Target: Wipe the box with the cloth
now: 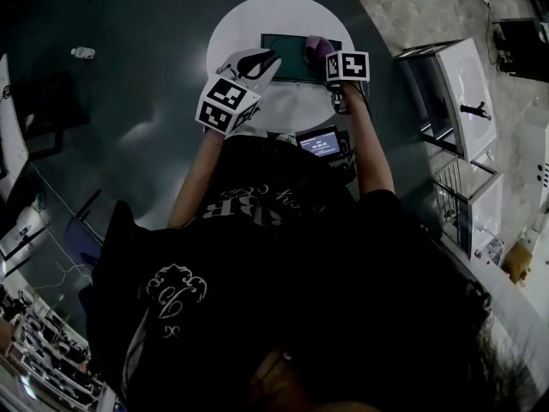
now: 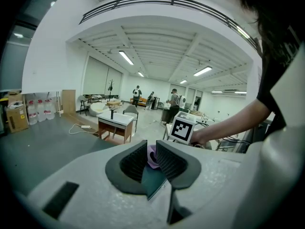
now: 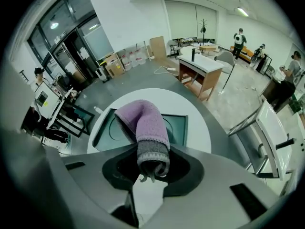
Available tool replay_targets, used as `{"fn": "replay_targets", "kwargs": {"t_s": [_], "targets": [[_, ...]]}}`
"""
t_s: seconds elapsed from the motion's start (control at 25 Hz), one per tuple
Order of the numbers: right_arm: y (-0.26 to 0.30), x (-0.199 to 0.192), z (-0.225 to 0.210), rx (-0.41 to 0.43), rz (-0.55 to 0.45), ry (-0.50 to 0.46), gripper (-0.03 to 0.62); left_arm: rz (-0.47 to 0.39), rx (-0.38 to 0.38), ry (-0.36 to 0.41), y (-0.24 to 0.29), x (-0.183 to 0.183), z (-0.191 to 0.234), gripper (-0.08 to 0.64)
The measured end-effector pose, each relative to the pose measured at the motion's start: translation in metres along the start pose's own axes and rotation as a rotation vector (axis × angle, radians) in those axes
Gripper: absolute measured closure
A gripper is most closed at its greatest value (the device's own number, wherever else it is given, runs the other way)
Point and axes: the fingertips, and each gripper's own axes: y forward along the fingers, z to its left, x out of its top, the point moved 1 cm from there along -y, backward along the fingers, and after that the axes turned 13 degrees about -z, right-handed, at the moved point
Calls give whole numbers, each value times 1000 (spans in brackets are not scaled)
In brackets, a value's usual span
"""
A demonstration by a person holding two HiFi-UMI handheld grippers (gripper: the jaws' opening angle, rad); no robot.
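Nearest us, our left gripper (image 2: 151,152) is clamped on the near edge of the box (image 1: 287,58). Our right gripper (image 3: 152,165) pinches the cloth (image 3: 143,123) by its grey cuff, and the purple end hangs over the box, which lies flat on the round white table (image 1: 283,15). The risk, as we judge it, is that a hard stroke drags the box out of the left jaws — or tugs the cloth loose.
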Motion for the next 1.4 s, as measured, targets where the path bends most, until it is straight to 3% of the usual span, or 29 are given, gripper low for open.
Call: {"fn": "replay_targets", "kwargs": {"t_s": [0.32,0.56,0.92,1.16,1.4], "targets": [[-24,-10,-44,-78,-19,83,491,-6,-15,10,6,4,-13,508],[-31,-12,-41,-71,-28,76,491,0,3,-3,2,-3,-17,508],[-27,-4,51,118,-39,-76,491,14,84,-22,-18,-16,0,508],[-11,-22,120,260,9,-147,491,6,118,-34,-21,-18,3,508],[-1,-44,138,273,59,-165,491,3,139,-30,-36,-19,2,508]]}}
